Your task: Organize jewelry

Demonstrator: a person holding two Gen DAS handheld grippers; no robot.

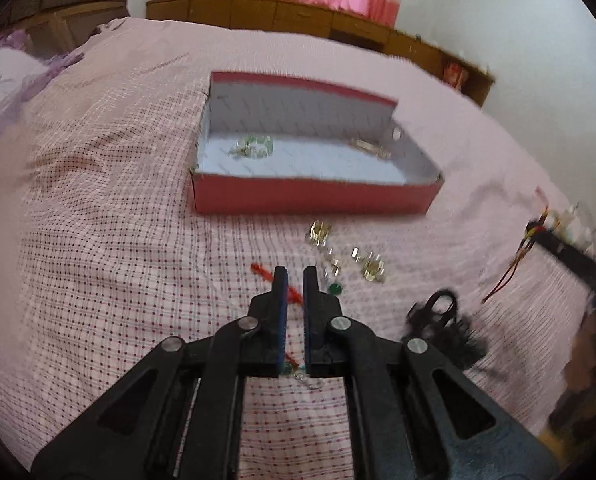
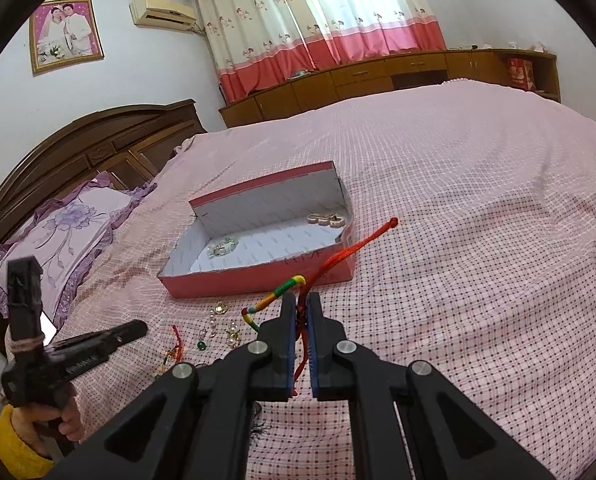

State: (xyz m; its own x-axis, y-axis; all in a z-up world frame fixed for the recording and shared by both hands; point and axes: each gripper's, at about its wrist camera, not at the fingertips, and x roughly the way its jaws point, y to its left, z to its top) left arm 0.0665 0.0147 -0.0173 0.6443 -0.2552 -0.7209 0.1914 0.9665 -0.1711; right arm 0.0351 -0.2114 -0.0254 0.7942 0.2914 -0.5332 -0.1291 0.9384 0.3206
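Note:
An open red box (image 1: 309, 196) (image 2: 258, 280) with a white inside lies on the pink checked bed. In it are a green bracelet (image 1: 254, 146) (image 2: 222, 247) and gold pieces (image 1: 371, 147) (image 2: 326, 219). In front of it lie gold and clear earrings (image 1: 371, 268) (image 2: 219, 309), a green stone (image 1: 335, 289) (image 2: 201, 345) and a red cord piece (image 1: 276, 280) (image 2: 176, 344). My left gripper (image 1: 296, 274) hangs over the red cord piece, jaws narrowly apart and empty. My right gripper (image 2: 301, 300) is shut on a red, green and yellow braided cord (image 2: 329, 260), held above the bed.
A black hair clip (image 1: 443, 320) lies right of the loose jewelry. A pillow (image 2: 62, 232) and wooden headboard (image 2: 78, 148) are at the left. A low wooden cabinet (image 2: 377, 76) runs under the curtain (image 2: 317, 12) beyond the bed.

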